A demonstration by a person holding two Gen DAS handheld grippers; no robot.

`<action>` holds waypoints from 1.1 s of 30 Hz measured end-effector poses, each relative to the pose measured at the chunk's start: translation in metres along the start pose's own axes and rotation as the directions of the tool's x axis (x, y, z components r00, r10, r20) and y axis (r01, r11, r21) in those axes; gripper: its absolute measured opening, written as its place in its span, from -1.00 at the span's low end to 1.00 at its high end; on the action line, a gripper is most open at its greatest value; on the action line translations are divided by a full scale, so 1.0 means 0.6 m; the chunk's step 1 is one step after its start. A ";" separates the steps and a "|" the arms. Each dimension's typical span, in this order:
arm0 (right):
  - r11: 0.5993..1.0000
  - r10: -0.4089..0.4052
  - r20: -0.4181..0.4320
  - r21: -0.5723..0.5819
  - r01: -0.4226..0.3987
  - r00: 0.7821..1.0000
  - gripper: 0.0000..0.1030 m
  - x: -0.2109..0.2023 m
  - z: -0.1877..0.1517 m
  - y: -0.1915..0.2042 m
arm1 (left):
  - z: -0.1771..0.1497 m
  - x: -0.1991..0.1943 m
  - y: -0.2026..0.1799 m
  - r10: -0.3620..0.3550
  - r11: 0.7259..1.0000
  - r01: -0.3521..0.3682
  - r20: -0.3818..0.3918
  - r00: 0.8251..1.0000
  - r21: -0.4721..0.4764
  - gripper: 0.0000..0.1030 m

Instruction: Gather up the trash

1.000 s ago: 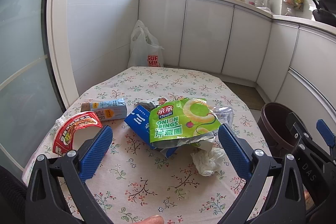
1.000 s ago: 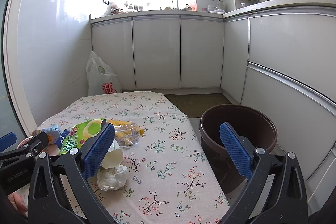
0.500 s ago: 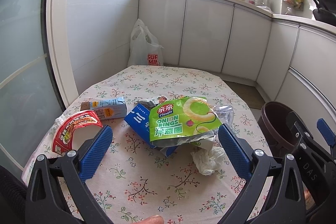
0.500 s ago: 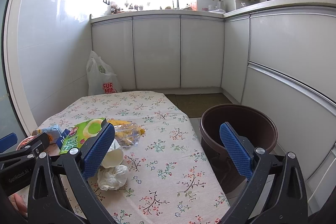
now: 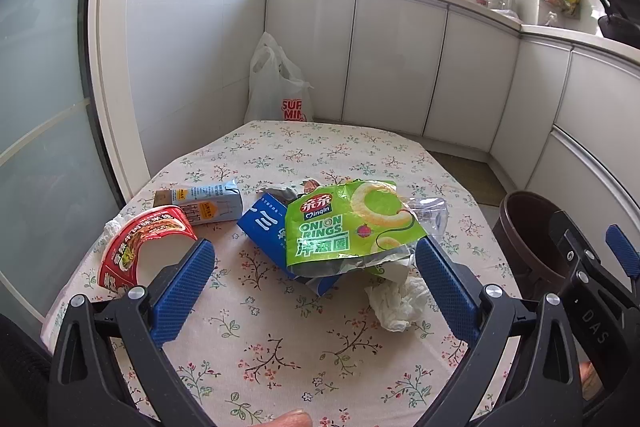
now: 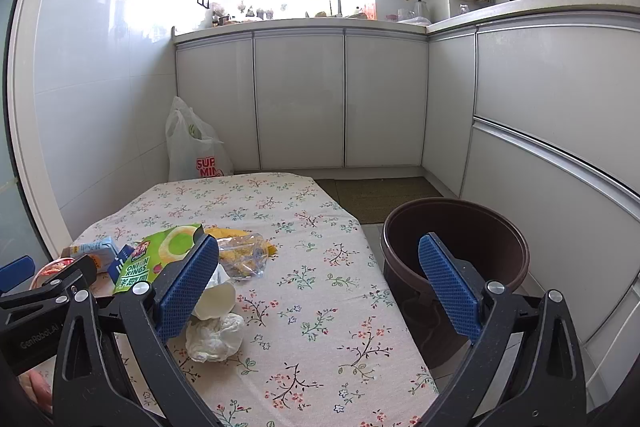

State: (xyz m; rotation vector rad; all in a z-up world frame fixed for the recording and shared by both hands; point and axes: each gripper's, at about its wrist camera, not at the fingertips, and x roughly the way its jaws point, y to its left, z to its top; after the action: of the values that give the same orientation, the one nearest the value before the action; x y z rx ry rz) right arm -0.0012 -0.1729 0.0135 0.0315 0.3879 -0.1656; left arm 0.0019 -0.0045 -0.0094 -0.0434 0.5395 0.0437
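Note:
Trash lies on a floral tablecloth [image 5: 280, 347]: a green onion-rings bag [image 5: 348, 223], a blue packet [image 5: 264, 223] under it, a drink carton [image 5: 208, 205], a red noodle cup [image 5: 140, 247], a crumpled tissue [image 5: 396, 301] and a clear plastic wrapper [image 6: 244, 253]. A white paper cup [image 6: 214, 299] lies beside the tissue [image 6: 214, 335]. A brown bin [image 6: 456, 247] stands off the table's right edge. My left gripper [image 5: 312, 291] is open and empty, just short of the green bag. My right gripper [image 6: 320, 291] is open and empty, between the trash and the bin.
A white plastic shopping bag [image 5: 280, 87] sits on the floor beyond the table. White kitchen cabinets [image 6: 300, 99] run along the back and right. A glass door [image 5: 44, 107] stands at the left.

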 end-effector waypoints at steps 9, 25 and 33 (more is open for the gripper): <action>1.000 0.000 -0.009 0.003 0.000 1.000 0.86 0.001 -0.003 -0.002 | -0.004 0.002 0.002 -0.008 1.000 0.008 0.002 1.000 -0.015 0.89; 0.990 0.119 -0.427 0.121 -0.073 0.896 0.87 0.135 0.007 -0.021 | 0.026 0.122 0.043 -0.032 0.998 0.014 -0.328 0.944 -0.059 0.89; 0.981 0.187 -0.418 0.123 -0.148 0.889 0.87 0.193 0.091 -0.021 | 0.210 0.155 0.077 -0.377 0.906 0.299 -0.250 0.892 -0.299 0.89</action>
State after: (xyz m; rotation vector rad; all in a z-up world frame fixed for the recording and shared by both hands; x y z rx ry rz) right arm 0.1227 -0.2069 0.0200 0.1911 0.8166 -0.0010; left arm 0.1437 0.0510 0.0492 -0.4012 0.8262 -0.2440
